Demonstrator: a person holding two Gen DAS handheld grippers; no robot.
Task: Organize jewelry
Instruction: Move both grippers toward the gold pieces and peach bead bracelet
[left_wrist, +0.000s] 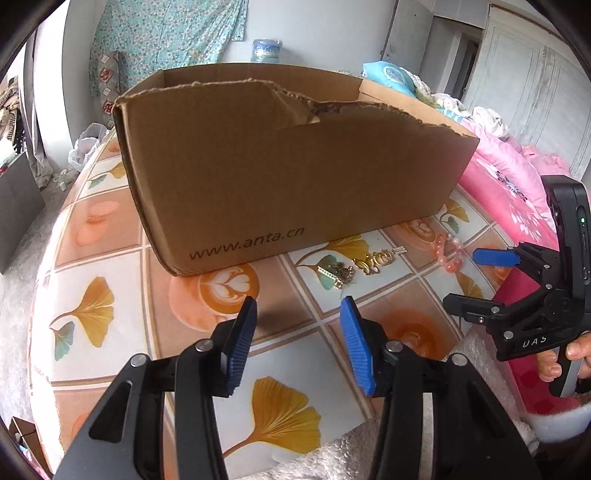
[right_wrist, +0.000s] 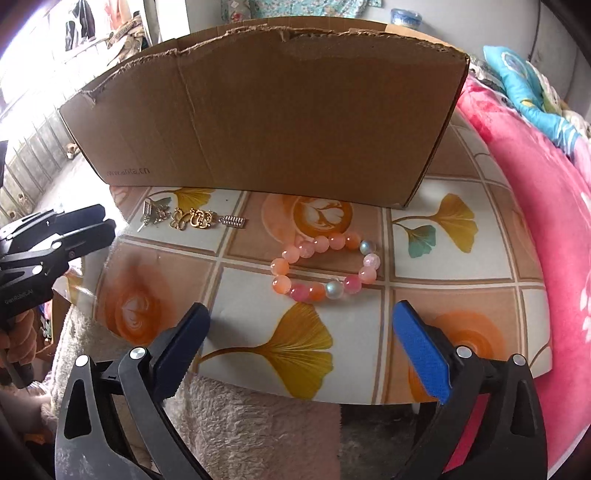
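Fingers (right_wrist: 421, 354) spread, level before bracelet (right_wrist: 325, 267)

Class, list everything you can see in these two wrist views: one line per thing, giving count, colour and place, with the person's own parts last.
Cardboard box: one, brown, open-topped, back of the table.
Table: one, ginkgo-leaf and coffee-cup pattern.
Bead bracelet: one, pink and orange, before the box.
Gold ornament: one, left of the bracelet.
Small metal pieces: several, count unclear, beside the ornament.
Pink quilt: one, right of the table.
Left gripper: blue pads, open.
Right gripper: blue pads, open.
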